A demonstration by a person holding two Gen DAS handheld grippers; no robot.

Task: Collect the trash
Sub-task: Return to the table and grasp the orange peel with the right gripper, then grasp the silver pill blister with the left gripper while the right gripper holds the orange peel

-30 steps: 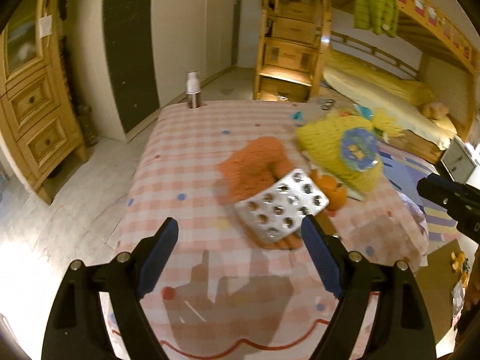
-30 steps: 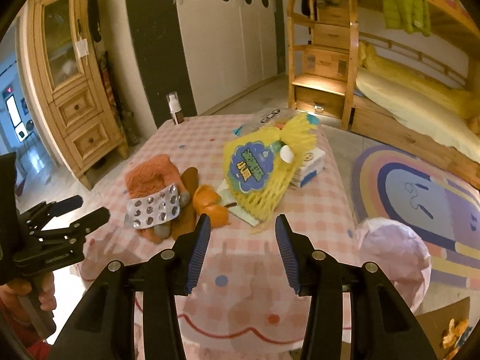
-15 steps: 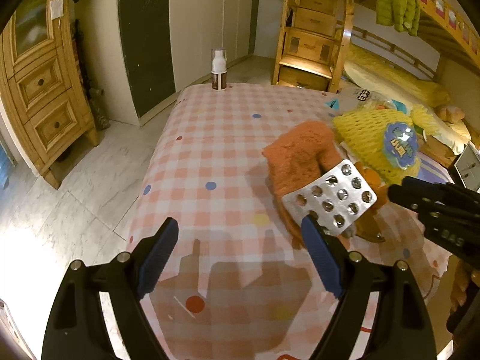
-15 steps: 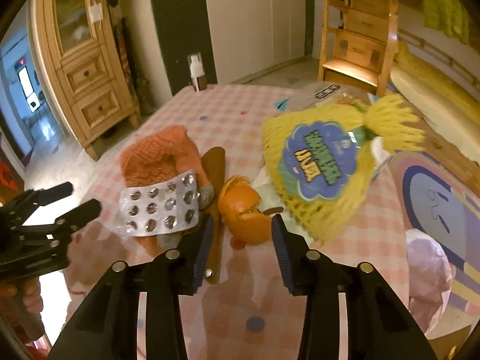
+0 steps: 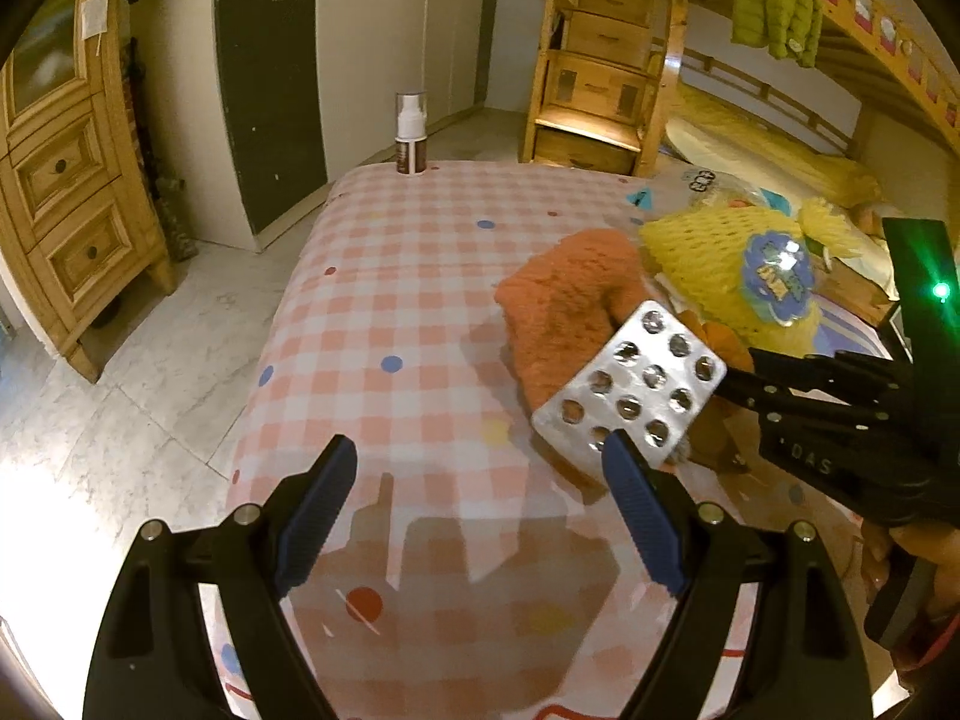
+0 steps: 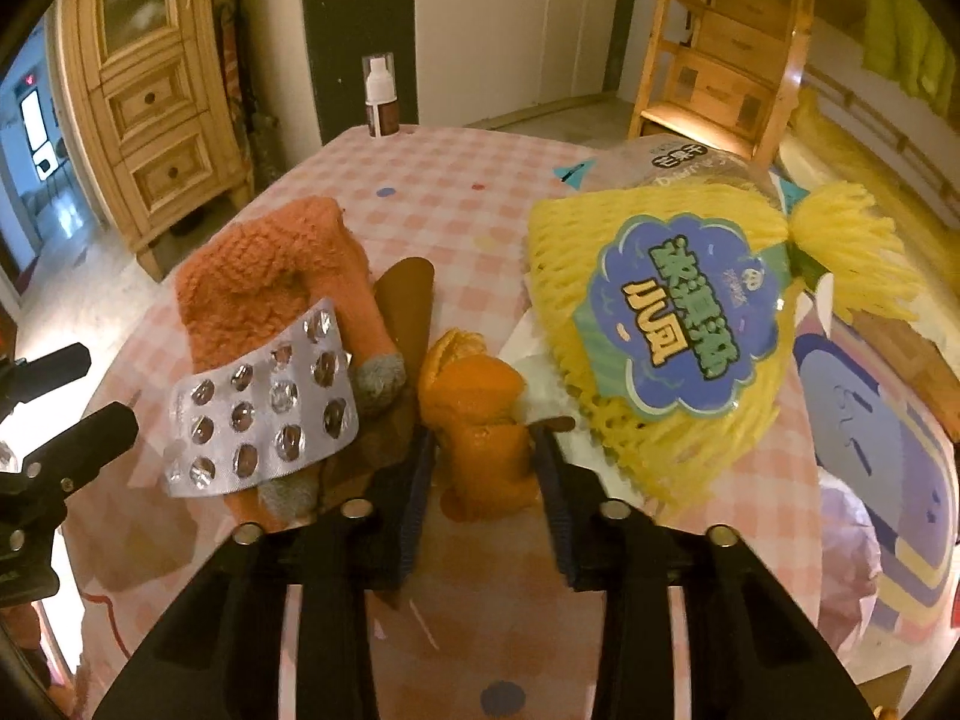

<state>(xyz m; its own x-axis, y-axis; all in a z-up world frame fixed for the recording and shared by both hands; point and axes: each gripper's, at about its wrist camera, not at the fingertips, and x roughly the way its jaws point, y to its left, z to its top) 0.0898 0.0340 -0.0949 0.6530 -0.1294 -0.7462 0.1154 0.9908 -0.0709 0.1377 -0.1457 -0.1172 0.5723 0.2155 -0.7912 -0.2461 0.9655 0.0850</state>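
Pink-and-white checked tablecloth [image 5: 420, 276] covers a table in a bedroom with pine furniture, and trash lies along its right side.

On the near right, the right gripper [image 6: 483, 450] has just been closing its blue-padded jaws, which now stand narrow on either side of a crumpled orange citrus peel [image 6: 474, 414]; whether the pads already press on it cannot be told. Just left of the peel a silver foil blister pack [image 6: 261, 414] leans on a fuzzy orange sock [image 6: 270, 282], with a brown flat wooden stick [image 6: 408, 306] between sock and peel. To the right lies a yellow foam fruit net with a blue label [image 6: 672, 324]. The left gripper [image 5: 480, 480] hovers wide over bare cloth, its right pad just beside the blister pack. A white-capped brown spray bottle [image 5: 411, 132] stands upright at the far edge.
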